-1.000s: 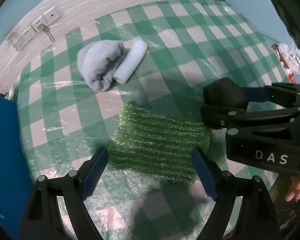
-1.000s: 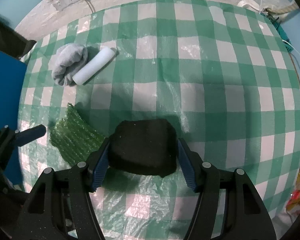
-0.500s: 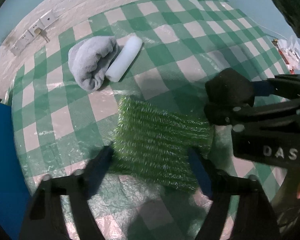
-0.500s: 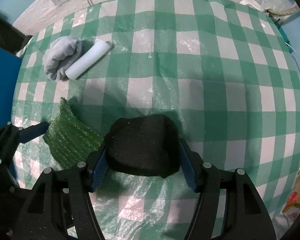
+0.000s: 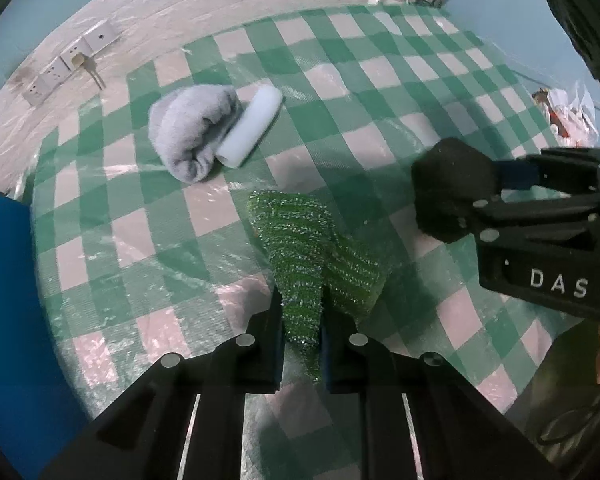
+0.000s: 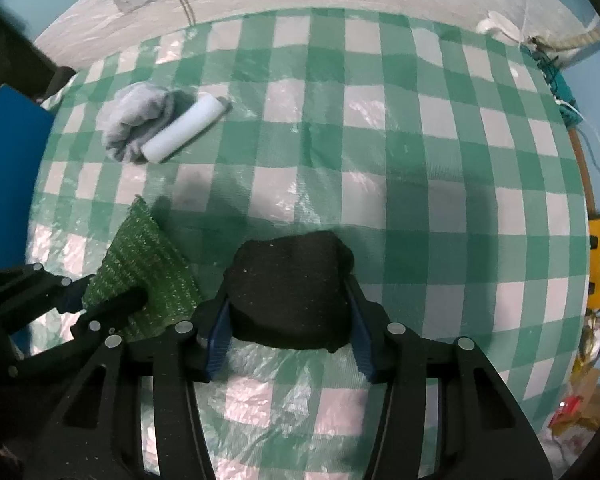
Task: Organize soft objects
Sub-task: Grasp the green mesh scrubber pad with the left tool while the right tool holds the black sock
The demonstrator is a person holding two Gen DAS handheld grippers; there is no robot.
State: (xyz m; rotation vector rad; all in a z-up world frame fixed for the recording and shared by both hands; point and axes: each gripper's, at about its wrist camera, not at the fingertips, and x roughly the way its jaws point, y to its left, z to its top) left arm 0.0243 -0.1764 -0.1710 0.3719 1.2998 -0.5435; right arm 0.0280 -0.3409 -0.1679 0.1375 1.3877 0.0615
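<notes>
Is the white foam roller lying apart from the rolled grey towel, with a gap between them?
No, the white foam roller rests directly against the side of the rolled grey towel.

You get dim, bluish light; glare patches gleam on the plastic-covered checked tablecloth (image 6: 364, 108), and soft shadows fall toward its near edge. Fisheye bending curves its squares, with dark, blurred corners beyond.
</notes>
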